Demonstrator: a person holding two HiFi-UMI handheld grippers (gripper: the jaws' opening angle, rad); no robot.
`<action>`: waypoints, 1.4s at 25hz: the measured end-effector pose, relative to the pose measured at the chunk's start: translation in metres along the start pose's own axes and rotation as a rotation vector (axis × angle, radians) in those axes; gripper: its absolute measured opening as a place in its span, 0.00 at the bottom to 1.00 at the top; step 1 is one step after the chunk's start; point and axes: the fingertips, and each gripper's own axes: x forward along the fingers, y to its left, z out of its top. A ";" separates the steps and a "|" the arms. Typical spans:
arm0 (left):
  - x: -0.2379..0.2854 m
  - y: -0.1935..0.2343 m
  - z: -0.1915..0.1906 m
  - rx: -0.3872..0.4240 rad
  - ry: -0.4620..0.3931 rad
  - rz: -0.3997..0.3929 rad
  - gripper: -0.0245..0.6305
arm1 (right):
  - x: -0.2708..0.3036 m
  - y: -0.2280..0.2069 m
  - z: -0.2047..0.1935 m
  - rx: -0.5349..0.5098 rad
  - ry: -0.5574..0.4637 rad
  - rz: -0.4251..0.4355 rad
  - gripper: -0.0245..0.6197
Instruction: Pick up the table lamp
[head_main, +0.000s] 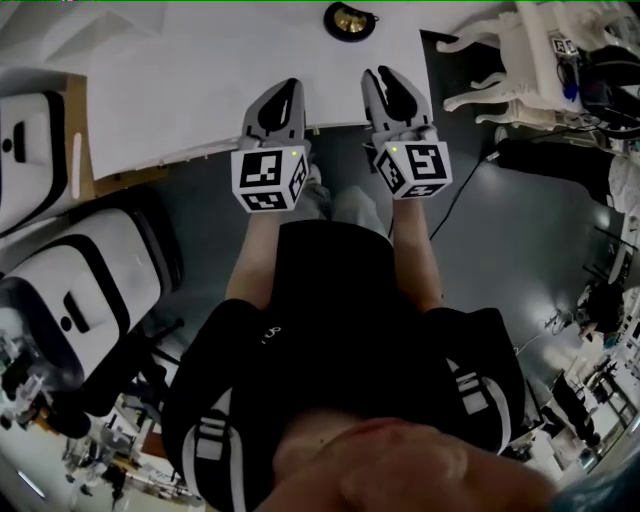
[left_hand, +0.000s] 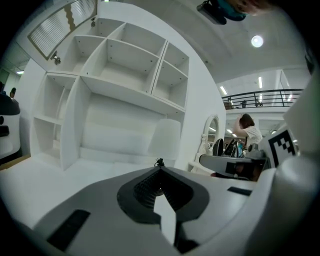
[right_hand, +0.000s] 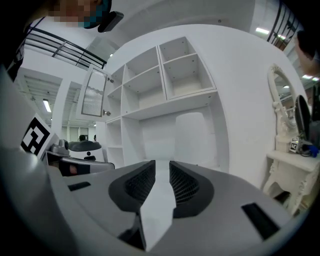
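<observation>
Holding both claws out over the near edge of the table (head_main: 180, 90), I see my left claw (left_hand: 160, 172) pressed together at the tips with nothing in it; my right claw (right_hand: 160, 167) stands slightly spread, with only bare tabletop showing through the gap; neither touches anything; the white-shaded table lamp (left_hand: 166, 140) stands upright well ahead of them at the back of the table, beneath the lowest shelf of the white shelf unit (left_hand: 125, 65); in the head view it sits closer to my right claw's line than to my left's.
</observation>
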 end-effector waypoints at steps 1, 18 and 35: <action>0.002 0.000 0.000 -0.004 0.004 -0.004 0.05 | 0.001 -0.002 -0.001 -0.002 0.007 -0.006 0.17; 0.063 0.044 -0.019 -0.012 0.057 0.024 0.05 | 0.093 -0.061 -0.054 0.006 0.057 -0.063 0.32; 0.113 0.062 -0.061 -0.027 0.140 0.056 0.05 | 0.182 -0.121 -0.108 0.015 0.087 -0.092 0.40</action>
